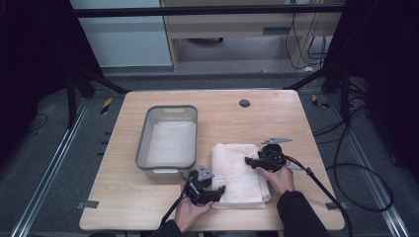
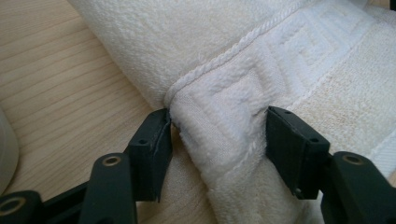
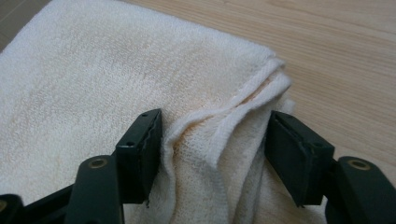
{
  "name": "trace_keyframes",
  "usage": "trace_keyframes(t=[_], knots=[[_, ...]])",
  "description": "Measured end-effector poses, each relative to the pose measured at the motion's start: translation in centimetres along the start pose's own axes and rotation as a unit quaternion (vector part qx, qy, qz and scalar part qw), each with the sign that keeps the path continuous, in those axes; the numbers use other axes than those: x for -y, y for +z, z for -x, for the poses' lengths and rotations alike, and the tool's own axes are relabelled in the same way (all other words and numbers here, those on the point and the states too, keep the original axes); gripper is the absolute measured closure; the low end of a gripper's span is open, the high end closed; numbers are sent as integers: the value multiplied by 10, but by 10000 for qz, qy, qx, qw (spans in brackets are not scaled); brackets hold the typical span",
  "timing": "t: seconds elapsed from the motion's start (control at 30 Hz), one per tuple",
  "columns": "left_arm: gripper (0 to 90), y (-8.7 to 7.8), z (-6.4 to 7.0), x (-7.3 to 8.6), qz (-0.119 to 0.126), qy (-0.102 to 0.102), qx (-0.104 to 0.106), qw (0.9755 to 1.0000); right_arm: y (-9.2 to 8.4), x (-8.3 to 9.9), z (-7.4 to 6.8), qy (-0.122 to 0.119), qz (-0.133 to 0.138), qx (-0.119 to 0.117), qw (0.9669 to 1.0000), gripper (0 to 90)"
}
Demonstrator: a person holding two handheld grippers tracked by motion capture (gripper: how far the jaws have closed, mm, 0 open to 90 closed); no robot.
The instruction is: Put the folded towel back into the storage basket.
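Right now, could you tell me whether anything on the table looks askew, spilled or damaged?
Nothing is spilled or damaged. The folded white towel lies slightly askew, and its edges are bunched where the left hand-held gripper and right hand-held gripper straddle raised folds. It shows faint yellowish staining. The grey basin sits squarely beside it.

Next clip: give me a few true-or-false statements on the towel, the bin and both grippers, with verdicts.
1. The towel lies folded on the table. True.
2. The towel lies inside the bin. False: it lies on the table, right of the bin.
3. The left gripper has a bunched towel corner between its jaws. True.
4. The right gripper hangs over bare wood, away from the towel. False: towel folds bunch up between its jaws.
5. The bin has a grey rim. True.
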State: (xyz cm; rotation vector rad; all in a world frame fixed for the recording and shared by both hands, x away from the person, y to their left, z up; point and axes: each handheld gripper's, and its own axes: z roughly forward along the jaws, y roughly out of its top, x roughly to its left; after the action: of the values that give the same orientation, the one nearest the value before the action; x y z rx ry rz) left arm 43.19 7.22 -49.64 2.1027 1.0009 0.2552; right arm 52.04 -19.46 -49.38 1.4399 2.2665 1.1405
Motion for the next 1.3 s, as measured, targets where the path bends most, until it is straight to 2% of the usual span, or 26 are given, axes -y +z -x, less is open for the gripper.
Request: trace_keyframes(t=[0.3, 0.57, 0.63, 0.77, 1.07, 1.3], knots=[[488, 1, 1, -1, -73, -82, 111, 9999, 1, 0, -1, 87, -69, -183, 9998, 501], [596, 1, -1, -3, -130, -249, 346, 9990, -1, 0, -2, 83, -26, -263, 9996, 636], [635, 0, -3, -4, -126, -284, 410, 9987, -2, -1, -2, 173, -43, -297, 9994, 661], [691, -1, -3, -4, -85, -342, 448, 9984, -3, -2, -2, 202, -22, -317, 9993, 688], [715, -8, -3, -5, 114, -413, 543, 9976, -12, -5, -3, 235, 68, -355, 9991, 699], [717, -19, 0, -10, 309, -284, 593, 9974, -24, -9, -5, 232, 219, -396, 9987, 700]])
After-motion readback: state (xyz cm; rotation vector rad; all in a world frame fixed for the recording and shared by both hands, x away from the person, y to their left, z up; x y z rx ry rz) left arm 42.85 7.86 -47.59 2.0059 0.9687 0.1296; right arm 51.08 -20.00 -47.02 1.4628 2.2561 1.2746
